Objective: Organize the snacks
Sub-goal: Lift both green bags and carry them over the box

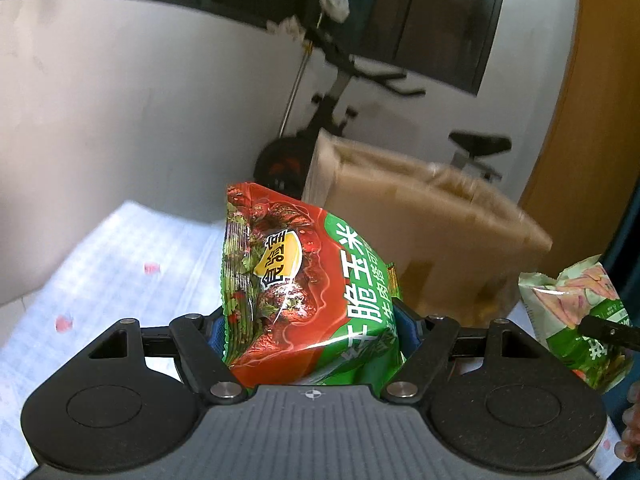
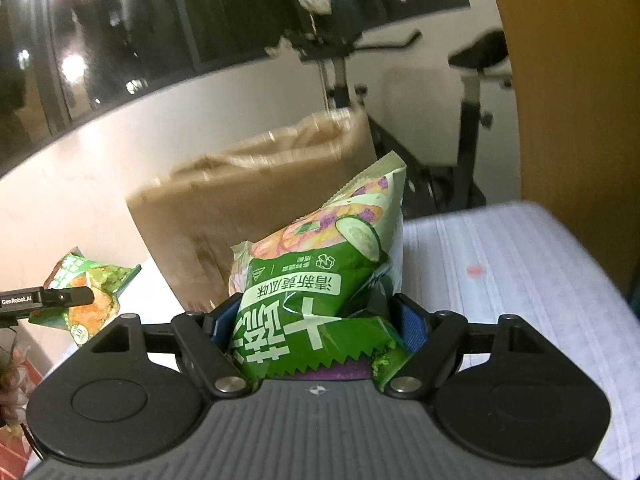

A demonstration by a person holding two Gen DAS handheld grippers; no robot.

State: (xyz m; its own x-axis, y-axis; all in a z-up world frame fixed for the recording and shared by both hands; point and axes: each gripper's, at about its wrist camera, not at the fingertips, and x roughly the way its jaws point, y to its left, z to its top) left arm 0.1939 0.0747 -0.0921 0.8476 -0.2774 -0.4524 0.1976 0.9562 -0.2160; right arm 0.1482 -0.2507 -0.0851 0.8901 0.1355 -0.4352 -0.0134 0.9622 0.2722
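My left gripper (image 1: 310, 334) is shut on a red and green corn snack bag (image 1: 304, 280) and holds it up above the table. My right gripper (image 2: 316, 326) is shut on a pale green cucumber chip bag (image 2: 320, 276), also lifted. An open brown paper bag (image 1: 432, 232) stands just beyond both snacks; it also shows in the right wrist view (image 2: 240, 200). In the left wrist view the chip bag (image 1: 576, 312) appears at the far right. In the right wrist view the left gripper's snack bag (image 2: 92, 296) appears at the far left.
A white checked cloth (image 1: 120, 264) covers the table, also in the right wrist view (image 2: 500, 264). An exercise bike (image 1: 340, 112) stands behind the table by the white wall. A wooden panel (image 2: 568, 100) rises at the right.
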